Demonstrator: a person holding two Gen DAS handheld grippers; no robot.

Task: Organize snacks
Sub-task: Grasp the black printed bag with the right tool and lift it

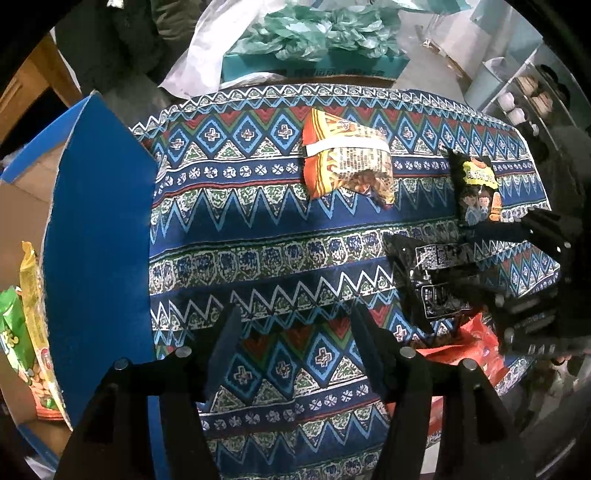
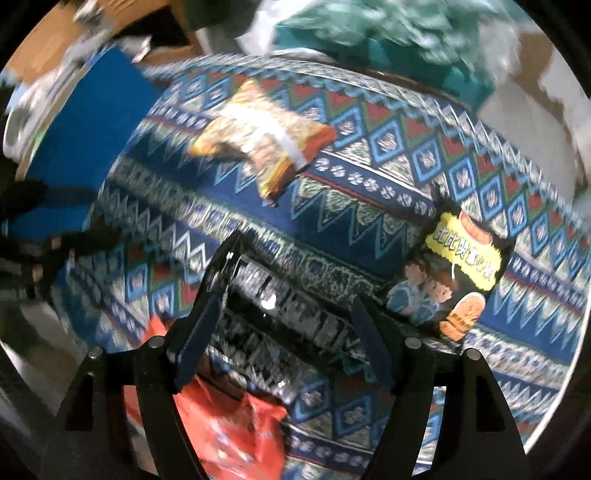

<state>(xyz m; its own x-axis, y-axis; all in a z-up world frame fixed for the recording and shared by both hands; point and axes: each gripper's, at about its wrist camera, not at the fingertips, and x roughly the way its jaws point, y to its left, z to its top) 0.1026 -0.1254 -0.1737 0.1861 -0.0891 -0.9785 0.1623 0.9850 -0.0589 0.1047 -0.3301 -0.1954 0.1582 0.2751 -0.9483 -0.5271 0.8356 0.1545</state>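
Squarely between the right gripper [image 2: 284, 325]'s jaws, black snack packet [image 2: 280, 310].

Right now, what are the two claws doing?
Left gripper: open, holding nothing.
Right gripper: a black snack packet sits between its jaws; grip cannot be told.

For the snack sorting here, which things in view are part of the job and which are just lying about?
Job:
- orange snack bag
- black cartoon packet
- black printed packet, between the right claw's fingers
- red bag
- blue box holding the green packet

Lying about:
- teal paper
- white plastic bag
- patterned cloth
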